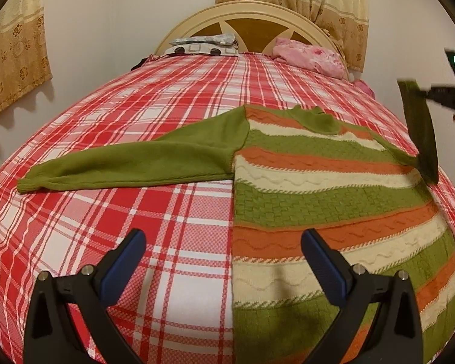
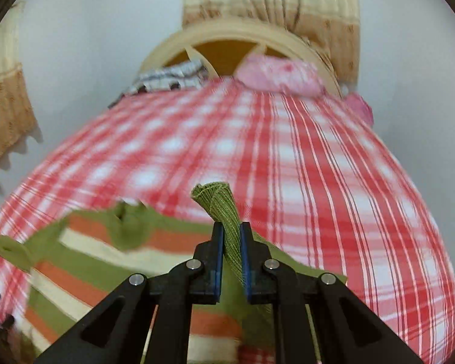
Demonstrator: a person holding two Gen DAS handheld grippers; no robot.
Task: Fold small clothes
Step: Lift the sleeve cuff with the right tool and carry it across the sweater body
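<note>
the striped sweater [image 1: 318,194] lies flat on the bed [image 1: 136,212], its green, orange and cream bands running across the red plaid cover. the left gripper [image 1: 223,250] hangs over the near edge of the bed with its jaws spread wide and nothing between them; the sweater's hem lies under the right-hand jaw, and one green sleeve [image 1: 130,163] stretches out flat ahead and off to the left of the jaws. the right gripper [image 2: 230,244] has its jaws pinched on the other sleeve's cuff [image 2: 220,203], the ribbed end poking out beyond the tips and lifted off the cover. far ahead, by the headboard [image 1: 254,21], sit a pink bundle [image 1: 309,56] and a patterned pillow [image 1: 203,48].
</note>
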